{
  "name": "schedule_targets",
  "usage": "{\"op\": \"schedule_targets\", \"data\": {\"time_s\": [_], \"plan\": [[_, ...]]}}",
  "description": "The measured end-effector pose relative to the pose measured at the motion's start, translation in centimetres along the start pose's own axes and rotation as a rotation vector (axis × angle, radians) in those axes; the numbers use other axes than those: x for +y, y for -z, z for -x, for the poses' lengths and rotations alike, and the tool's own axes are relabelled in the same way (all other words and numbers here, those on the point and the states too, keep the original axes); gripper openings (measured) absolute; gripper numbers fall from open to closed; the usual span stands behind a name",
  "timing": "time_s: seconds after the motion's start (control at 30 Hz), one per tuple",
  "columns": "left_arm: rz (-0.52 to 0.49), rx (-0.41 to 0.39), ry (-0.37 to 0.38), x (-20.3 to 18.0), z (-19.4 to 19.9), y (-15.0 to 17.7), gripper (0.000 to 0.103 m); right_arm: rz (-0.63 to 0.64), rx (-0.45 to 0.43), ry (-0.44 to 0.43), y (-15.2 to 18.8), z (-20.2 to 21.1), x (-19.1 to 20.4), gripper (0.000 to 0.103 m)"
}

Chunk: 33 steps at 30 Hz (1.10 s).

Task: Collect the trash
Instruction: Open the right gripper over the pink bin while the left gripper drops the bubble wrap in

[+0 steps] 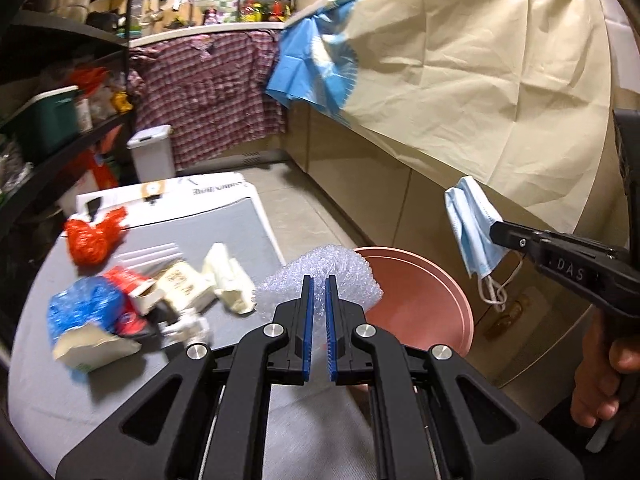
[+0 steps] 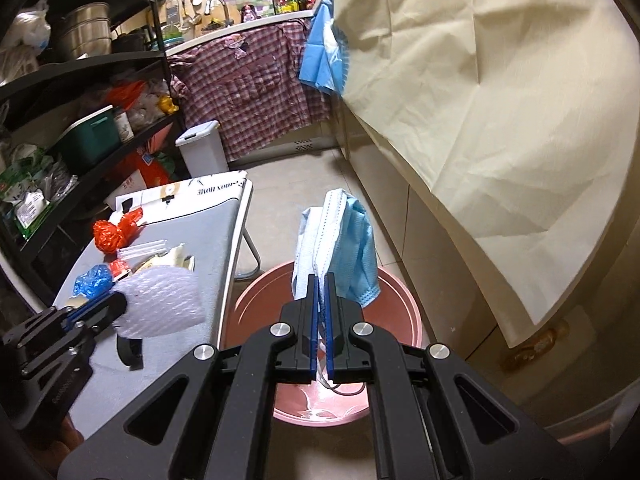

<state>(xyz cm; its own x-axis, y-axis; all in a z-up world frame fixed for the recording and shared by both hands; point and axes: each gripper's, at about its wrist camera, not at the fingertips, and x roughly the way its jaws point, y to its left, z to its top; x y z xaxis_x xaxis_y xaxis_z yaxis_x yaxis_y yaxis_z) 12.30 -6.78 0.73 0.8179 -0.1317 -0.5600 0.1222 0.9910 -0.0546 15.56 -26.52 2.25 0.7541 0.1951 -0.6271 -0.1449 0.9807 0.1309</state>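
Note:
My left gripper [image 1: 319, 280] is shut on a crumpled piece of bubble wrap [image 1: 320, 276] and holds it at the table's right edge, next to the pink bucket [image 1: 424, 300]. My right gripper [image 2: 320, 280] is shut on a blue face mask [image 2: 340, 248] and holds it above the pink bucket [image 2: 396, 308] on the floor. The mask [image 1: 472, 232] and the right gripper [image 1: 498, 232] also show in the left wrist view. The bubble wrap [image 2: 160, 304] and the left gripper [image 2: 116, 304] show in the right wrist view.
On the grey table [image 1: 224, 232] lie a red plastic bag [image 1: 92, 236], a blue plastic bag [image 1: 80, 308], cream paper scraps [image 1: 228, 280] and small cartons [image 1: 180, 284]. A white bin [image 2: 200, 152] stands by black shelves [image 2: 80, 68]. A cream cloth [image 2: 480, 100] drapes the counter at right.

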Motion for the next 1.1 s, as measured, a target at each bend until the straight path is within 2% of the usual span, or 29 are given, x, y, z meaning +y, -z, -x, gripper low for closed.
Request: {"op": "schedule_targets", "data": {"time_s": [0.43, 0.53, 0.57, 0.63, 0.67, 0.77, 1.1], "plan": [[-0.033, 0.050, 0.070, -2.0, -5.4, -1.3, 0.006, -0.011, 0.042, 0.012, -0.5, -3.2, -0.9, 0.003], [-0.043, 0.068, 0.083, -2.4, -6.3, -1.5, 0.006, -0.013, 0.048, 0.020, -0.3, -3.5, -0.9, 0.007], [-0.046, 0.082, 0.087, -2.5, -6.7, -1.5, 0.010, -0.012, 0.051, 0.032, -0.3, -3.7, -0.9, 0.011], [-0.043, 0.103, 0.103, -2.5, -7.2, -1.6, 0.029, -0.017, 0.059, 0.035, -0.2, -3.9, -1.1, 0.016], [-0.041, 0.100, 0.107, -2.5, -7.1, -1.5, 0.038, -0.019, 0.059, 0.037, -0.2, -3.9, -1.2, 0.023], [-0.036, 0.089, 0.103, -2.1, -6.7, -1.4, 0.038, -0.029, 0.049, 0.052, -0.3, -3.8, -1.4, 0.031], [-0.003, 0.057, 0.077, -0.2, -3.7, -1.4, 0.038, -0.010, 0.021, 0.058, -0.2, -3.2, -1.3, 0.031]]}}
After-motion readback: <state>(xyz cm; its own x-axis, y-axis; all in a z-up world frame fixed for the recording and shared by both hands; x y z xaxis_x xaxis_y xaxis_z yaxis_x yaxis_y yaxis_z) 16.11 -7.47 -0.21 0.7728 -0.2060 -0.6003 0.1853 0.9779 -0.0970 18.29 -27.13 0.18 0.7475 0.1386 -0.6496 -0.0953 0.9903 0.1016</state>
